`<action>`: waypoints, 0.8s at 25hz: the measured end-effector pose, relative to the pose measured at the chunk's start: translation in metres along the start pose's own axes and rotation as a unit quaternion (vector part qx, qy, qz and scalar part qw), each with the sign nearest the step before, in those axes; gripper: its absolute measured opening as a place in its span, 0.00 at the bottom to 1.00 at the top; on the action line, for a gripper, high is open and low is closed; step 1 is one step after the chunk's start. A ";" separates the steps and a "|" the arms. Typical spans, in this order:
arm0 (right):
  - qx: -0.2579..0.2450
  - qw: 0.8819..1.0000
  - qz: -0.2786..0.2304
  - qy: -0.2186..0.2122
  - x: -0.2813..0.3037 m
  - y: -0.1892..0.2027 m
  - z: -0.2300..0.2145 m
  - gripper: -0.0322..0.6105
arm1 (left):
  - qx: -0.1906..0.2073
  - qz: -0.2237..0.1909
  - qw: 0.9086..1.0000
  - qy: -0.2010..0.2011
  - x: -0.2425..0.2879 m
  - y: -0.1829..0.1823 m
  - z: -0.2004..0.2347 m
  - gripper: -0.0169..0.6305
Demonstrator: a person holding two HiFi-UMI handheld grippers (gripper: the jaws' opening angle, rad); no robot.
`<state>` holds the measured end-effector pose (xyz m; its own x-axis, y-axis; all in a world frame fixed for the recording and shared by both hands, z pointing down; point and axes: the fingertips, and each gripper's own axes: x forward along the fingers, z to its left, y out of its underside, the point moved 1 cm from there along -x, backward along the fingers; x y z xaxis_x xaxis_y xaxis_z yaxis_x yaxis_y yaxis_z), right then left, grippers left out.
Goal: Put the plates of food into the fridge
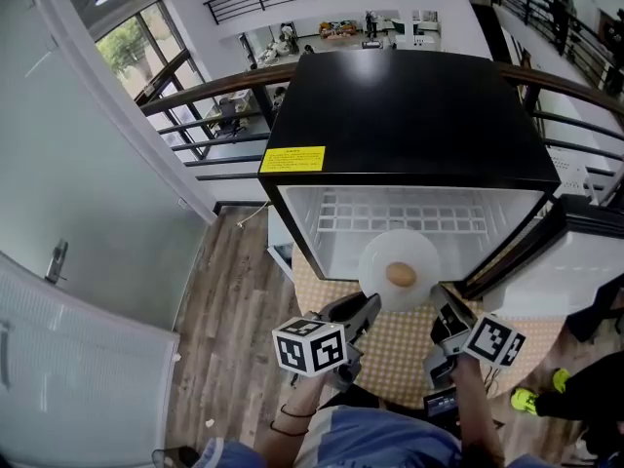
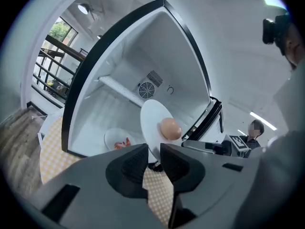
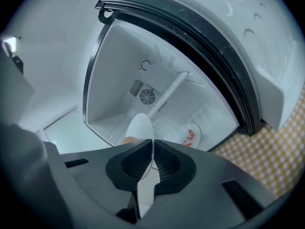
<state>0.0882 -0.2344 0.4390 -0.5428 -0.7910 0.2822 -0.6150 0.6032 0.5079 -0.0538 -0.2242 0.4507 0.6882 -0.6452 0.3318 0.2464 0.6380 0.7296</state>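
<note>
1 mini fridge point(image 1: 409, 115), black top, door point(image 1: 585, 252) swung open on the right side, white inside with 1 wire shelf point(image 1: 390, 213).

2 white plates. Plate A point(image 1: 390, 247) is in the air at the fridge's open front, held between both grippers and resting on nothing. It carries 1 round tan food piece point(image 1: 401, 275), egg or bun, can't tell which. Plate B point(image 2: 116, 138) sits on the fridge floor near its front edge, with red food point(image 2: 123, 143) on it, type unclear.

2 grippers. Left gripper point(image 1: 366, 310) has its jaws clamped on plate A's left rim. Right gripper point(image 1: 444, 310) has its jaws pinched tight on the right rim, plate seen edge-on between them.

Fridge stands on a yellow checked mat point(image 1: 390, 354). Wood-plank floor point(image 1: 224, 310) to the left. Room is a mezzanine with a dark railing point(image 1: 214, 96) behind and big windows.
</note>
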 end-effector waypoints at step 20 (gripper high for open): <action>-0.027 0.997 -0.066 -0.015 0.086 -0.074 0.045 0.09 | -0.038 -0.046 0.998 -0.029 0.036 -0.110 0.036 0.15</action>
<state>0.0612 -0.3427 0.3886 -0.4764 -0.8595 0.1851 -0.6512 0.4864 0.5825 -0.0804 -0.3324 0.4037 0.6203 -0.7244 0.3008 0.3588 0.6030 0.7124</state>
